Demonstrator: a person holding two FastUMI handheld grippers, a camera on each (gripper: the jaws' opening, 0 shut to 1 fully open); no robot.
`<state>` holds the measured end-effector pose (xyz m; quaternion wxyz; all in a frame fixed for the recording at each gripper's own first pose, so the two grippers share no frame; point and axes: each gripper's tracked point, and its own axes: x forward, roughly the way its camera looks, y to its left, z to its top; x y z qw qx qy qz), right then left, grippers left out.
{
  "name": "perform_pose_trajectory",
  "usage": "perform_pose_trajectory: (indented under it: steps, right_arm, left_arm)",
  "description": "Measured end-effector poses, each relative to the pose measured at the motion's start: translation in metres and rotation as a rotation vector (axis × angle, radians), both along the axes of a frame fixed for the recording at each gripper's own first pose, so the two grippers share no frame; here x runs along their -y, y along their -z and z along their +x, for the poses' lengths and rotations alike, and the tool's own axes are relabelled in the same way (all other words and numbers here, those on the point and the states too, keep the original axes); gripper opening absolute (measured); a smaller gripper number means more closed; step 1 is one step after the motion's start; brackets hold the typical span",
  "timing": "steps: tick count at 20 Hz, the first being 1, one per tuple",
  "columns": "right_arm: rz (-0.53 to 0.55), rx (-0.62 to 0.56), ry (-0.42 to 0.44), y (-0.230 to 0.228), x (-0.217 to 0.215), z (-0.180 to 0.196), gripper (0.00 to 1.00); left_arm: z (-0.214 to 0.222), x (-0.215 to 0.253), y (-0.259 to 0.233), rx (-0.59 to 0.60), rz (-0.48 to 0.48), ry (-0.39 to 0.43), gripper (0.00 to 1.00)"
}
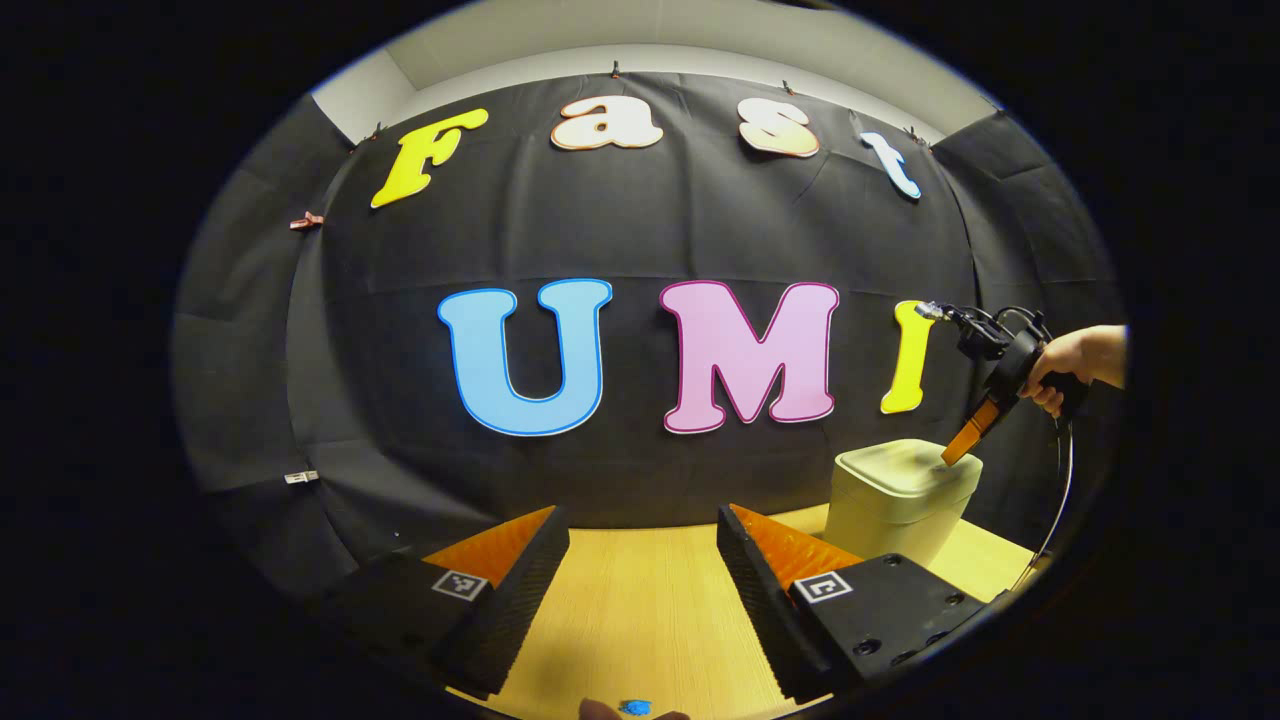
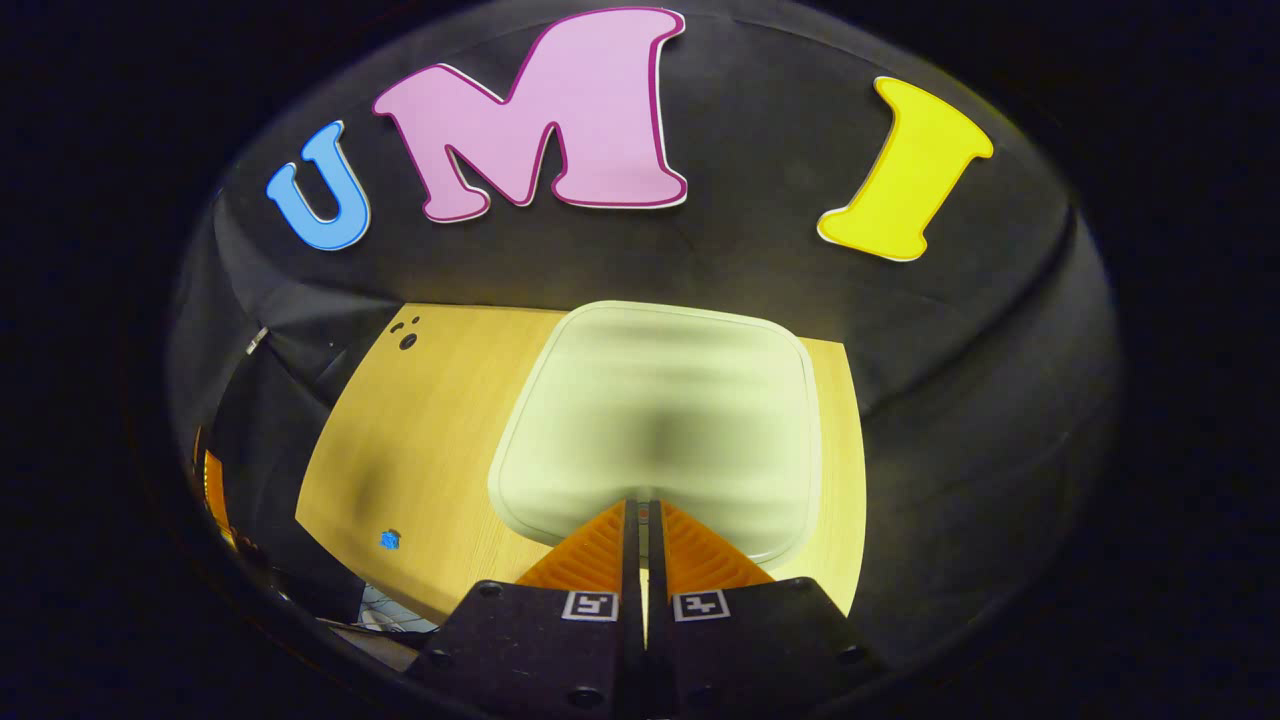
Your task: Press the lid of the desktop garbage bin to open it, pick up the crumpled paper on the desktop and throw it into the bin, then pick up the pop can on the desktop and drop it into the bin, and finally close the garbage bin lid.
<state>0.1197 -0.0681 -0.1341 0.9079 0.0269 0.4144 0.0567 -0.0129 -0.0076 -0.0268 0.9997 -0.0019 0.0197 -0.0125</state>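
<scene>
While the bin (image 2: pixel 655 430) stands at the far right of the bench (image 2: pixel 420 430) with its lid (image 1: pixel 905 465) down, the right gripper (image 2: pixel 640 512), jaws pressed together on nothing, touches that lid. The left gripper (image 1: pixel 640 560) hangs over bare bench, jaws wide apart and empty.

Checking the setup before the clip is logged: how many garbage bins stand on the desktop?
1. The garbage bin stands on the right side of the wooden desktop in the left gripper view, lid closed, with the right gripper at its lid. Others may stand out of view.
</scene>
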Motion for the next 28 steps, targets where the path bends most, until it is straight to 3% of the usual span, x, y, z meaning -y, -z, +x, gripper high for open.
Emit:
perform_pose_trajectory:
  steps: [7, 10, 21, 28]
  right_arm:
    - [-0.057, -0.009, -0.052, 0.012, 0.002, 0.002, 0.05]
    - [-0.031, -0.012, -0.036, 0.011, 0.003, 0.004, 0.06]
    - [0.049, 0.292, 0.073, -0.058, 0.01, 0.018, 0.05]
    - [0.031, 0.652, 0.117, -0.132, 0.015, 0.016, 0.05]
  left_arm:
    - [0.001, -0.001, 0.004, -0.013, -0.003, -0.006, 0.95]
    - [0.001, 0.0, 0.005, -0.012, -0.006, -0.007, 0.95]
    - [0.004, 0.0, 0.004, -0.012, 0.007, -0.002, 0.95]
    - [0.002, -0.008, 0.017, -0.037, 0.008, -0.017, 0.95]
